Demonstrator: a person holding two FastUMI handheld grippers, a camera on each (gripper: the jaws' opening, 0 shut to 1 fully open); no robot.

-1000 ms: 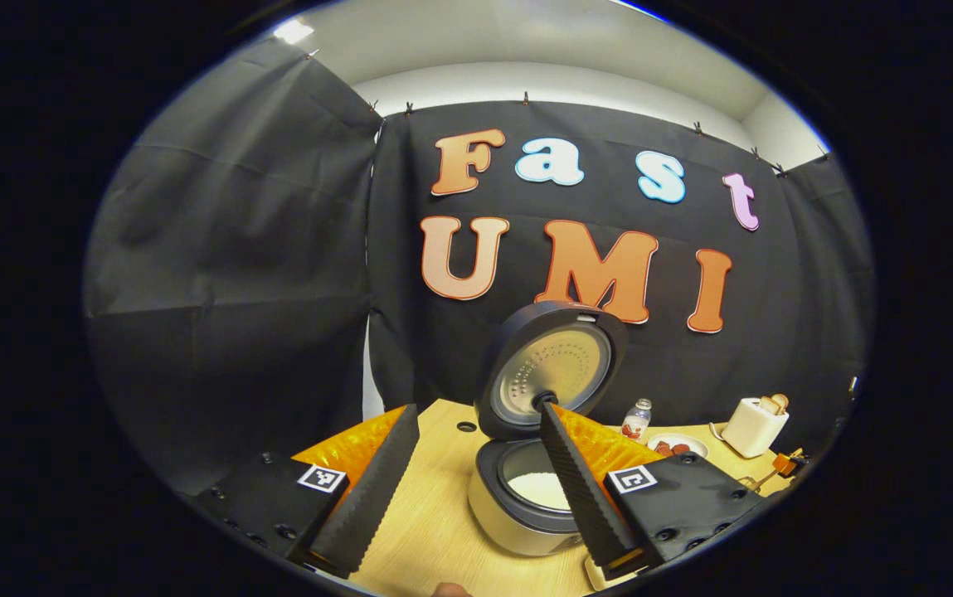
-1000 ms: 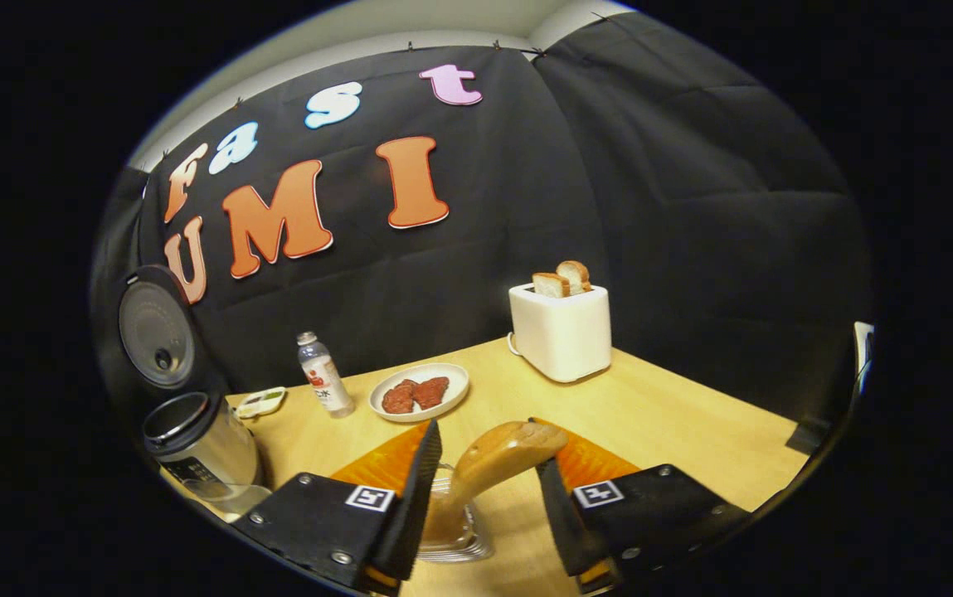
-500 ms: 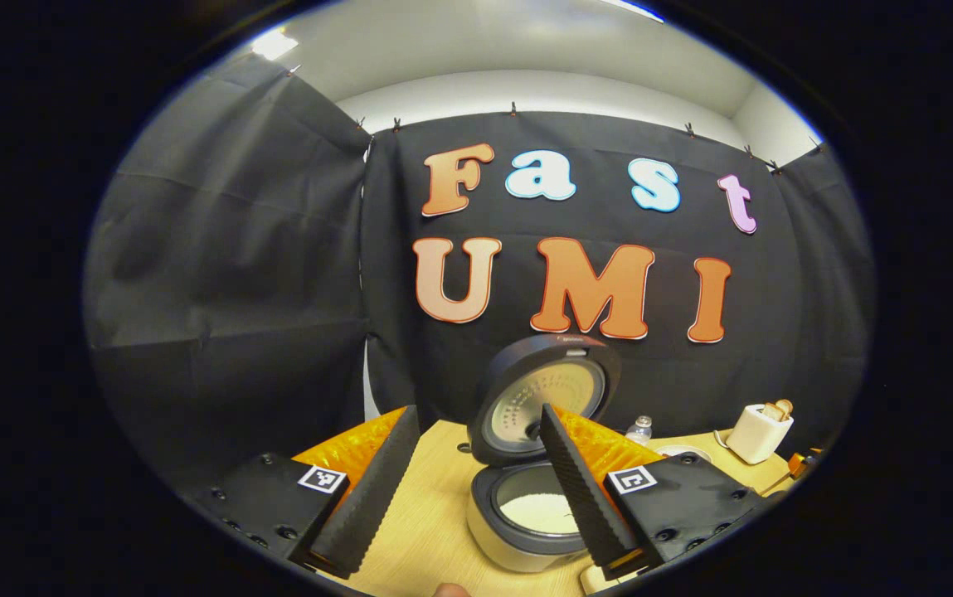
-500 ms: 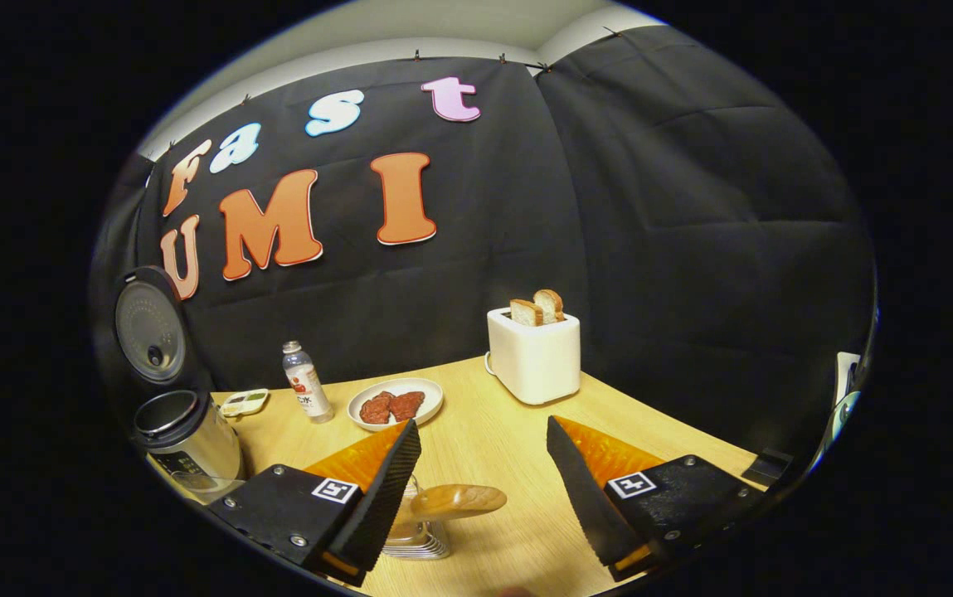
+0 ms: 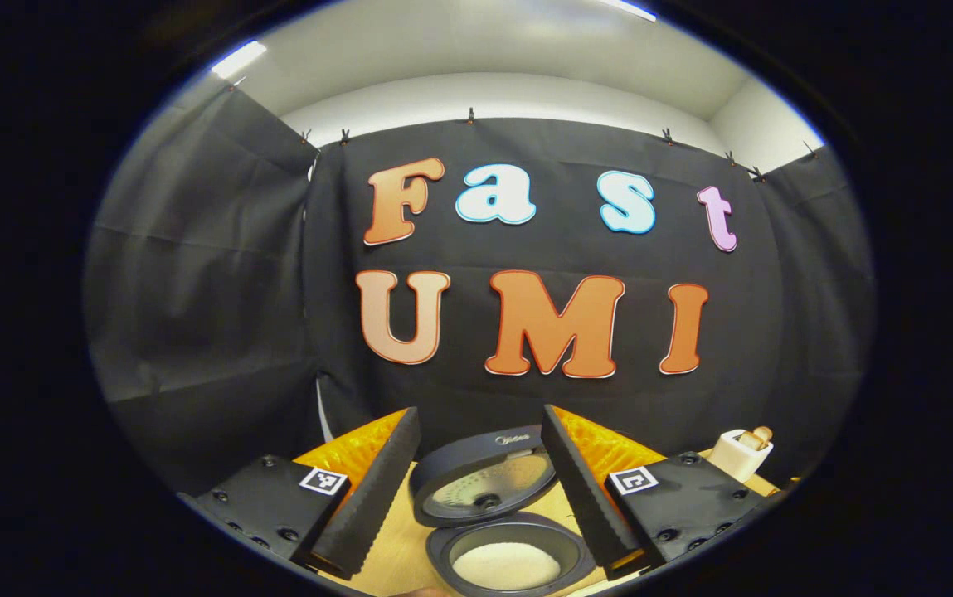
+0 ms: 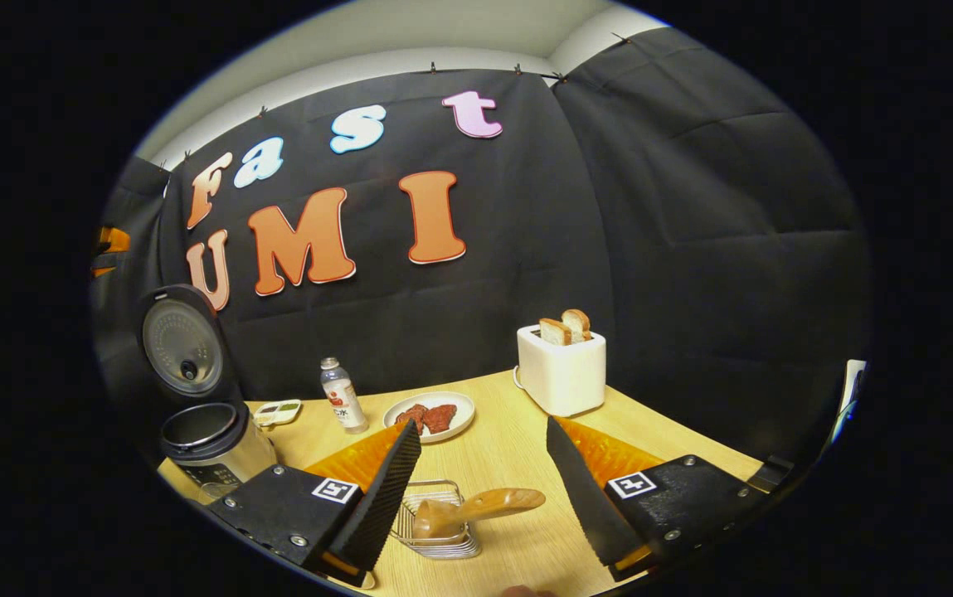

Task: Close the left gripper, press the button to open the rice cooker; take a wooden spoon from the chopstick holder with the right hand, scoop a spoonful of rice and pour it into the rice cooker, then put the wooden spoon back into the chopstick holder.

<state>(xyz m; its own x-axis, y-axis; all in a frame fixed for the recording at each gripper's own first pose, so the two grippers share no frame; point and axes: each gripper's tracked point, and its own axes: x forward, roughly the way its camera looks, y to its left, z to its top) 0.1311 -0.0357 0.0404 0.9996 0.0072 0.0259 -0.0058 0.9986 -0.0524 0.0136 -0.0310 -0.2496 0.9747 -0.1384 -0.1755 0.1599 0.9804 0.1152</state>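
Observation:
The rice cooker (image 5: 503, 554) stands open, its lid (image 5: 484, 485) tipped up and white rice in the pot. My left gripper (image 5: 476, 410) hangs open above and in front of it, fingers spread to either side of the lid. In the right gripper view the wooden spoon (image 6: 476, 507) rests in the wire chopstick holder (image 6: 435, 537) on the table, its handle pointing right. My right gripper (image 6: 483, 423) is open above the holder, and neither finger touches the spoon. The open rice cooker (image 6: 212, 439) stands far left in that view.
On the wooden table (image 6: 658, 431) stand a white toaster (image 6: 563, 373) with bread, a plate of meat (image 6: 429, 414), a small bottle (image 6: 342, 396) and a little dish (image 6: 277, 410). Black cloth walls close the back and sides.
My right gripper opened off the spoon, which now lies in the holder, and drew back a little. The left gripper rose and tilted up, so the cooker sits lower in its view.

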